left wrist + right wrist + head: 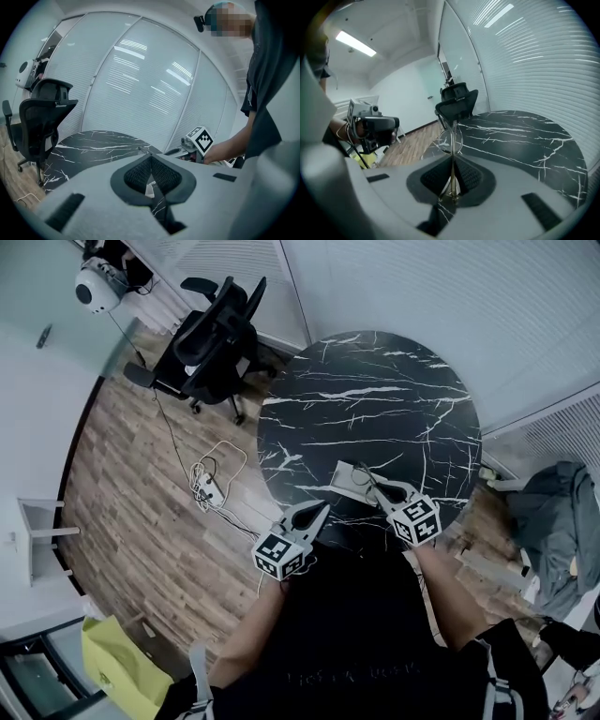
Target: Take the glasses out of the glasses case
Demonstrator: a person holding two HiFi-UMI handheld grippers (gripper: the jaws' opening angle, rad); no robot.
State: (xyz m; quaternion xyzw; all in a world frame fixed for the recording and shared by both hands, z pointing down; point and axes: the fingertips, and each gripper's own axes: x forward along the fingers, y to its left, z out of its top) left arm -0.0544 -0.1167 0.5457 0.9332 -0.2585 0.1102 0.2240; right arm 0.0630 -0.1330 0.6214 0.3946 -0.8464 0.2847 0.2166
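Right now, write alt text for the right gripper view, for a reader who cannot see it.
The fingers of the right gripper are shut on thin wire-framed glasses, whose lens ring stands up past their tips above a round black marble table. Behind stand a black office chair and a wall of blinds; the left gripper shows at the left.

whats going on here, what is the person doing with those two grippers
A person stands at a round black marble table with a gripper in each hand. The right gripper has its jaws shut on a pair of thin wire-framed glasses, held up over the table's near side. The left gripper has its jaws together on nothing, close by at the table's near edge.
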